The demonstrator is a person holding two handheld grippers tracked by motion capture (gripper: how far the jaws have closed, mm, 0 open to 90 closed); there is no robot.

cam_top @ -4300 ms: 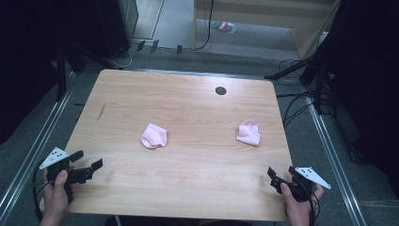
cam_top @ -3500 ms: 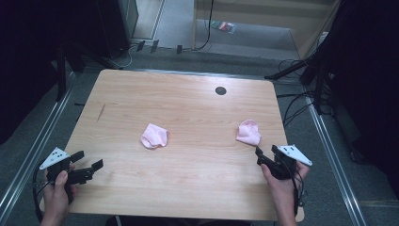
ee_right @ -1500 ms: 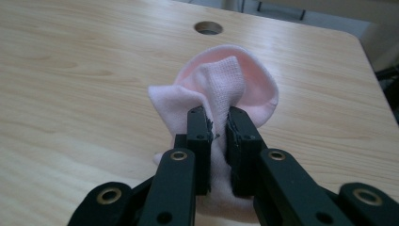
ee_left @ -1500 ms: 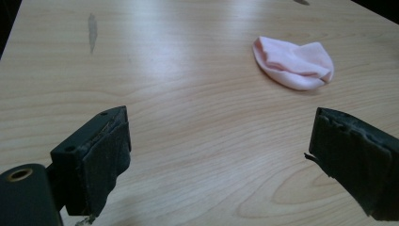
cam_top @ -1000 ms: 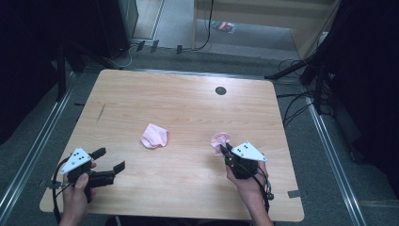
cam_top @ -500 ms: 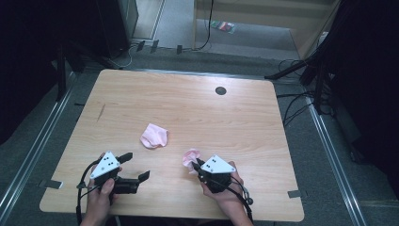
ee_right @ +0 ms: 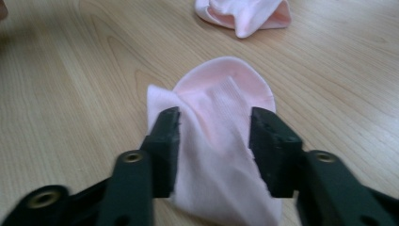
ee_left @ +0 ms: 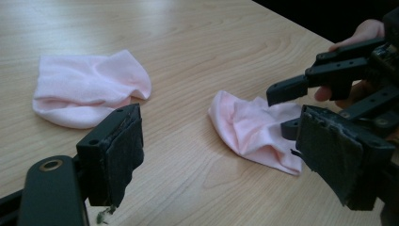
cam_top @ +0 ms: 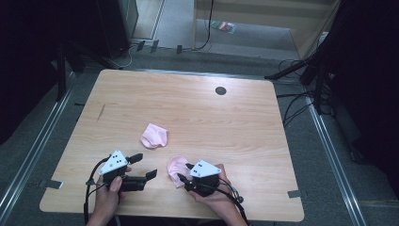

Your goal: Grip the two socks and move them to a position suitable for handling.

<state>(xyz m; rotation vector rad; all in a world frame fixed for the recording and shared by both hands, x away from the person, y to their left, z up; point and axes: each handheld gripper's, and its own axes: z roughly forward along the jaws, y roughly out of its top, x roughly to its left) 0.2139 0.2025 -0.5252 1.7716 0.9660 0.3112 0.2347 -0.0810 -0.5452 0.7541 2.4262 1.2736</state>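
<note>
Two small pink socks lie on the wooden table (cam_top: 244, 127). One crumpled sock (cam_top: 154, 135) (ee_left: 84, 87) (ee_right: 244, 12) rests near the table's middle. The other sock (cam_top: 176, 167) (ee_left: 254, 127) (ee_right: 221, 103) lies flat near the front edge, between the parted jaws of my right gripper (cam_top: 184, 172) (ee_right: 219, 150). Those jaws have just been opening, and the pads do not squeeze the cloth. My left gripper (cam_top: 144, 165) (ee_left: 226, 160) stands open just left of that sock. Its jaws have just been closing a little, with nothing between them.
A dark round hole (cam_top: 220, 90) sits near the table's far edge. Cables (cam_top: 296, 108) and dark stands crowd the floor to the right. Bare wood spreads across the far half and right side of the table.
My right hand brought the second sock leftward toward the front middle and set it on the wood, with its jaws now parted. My left hand shifted right, closer to that sock.
</note>
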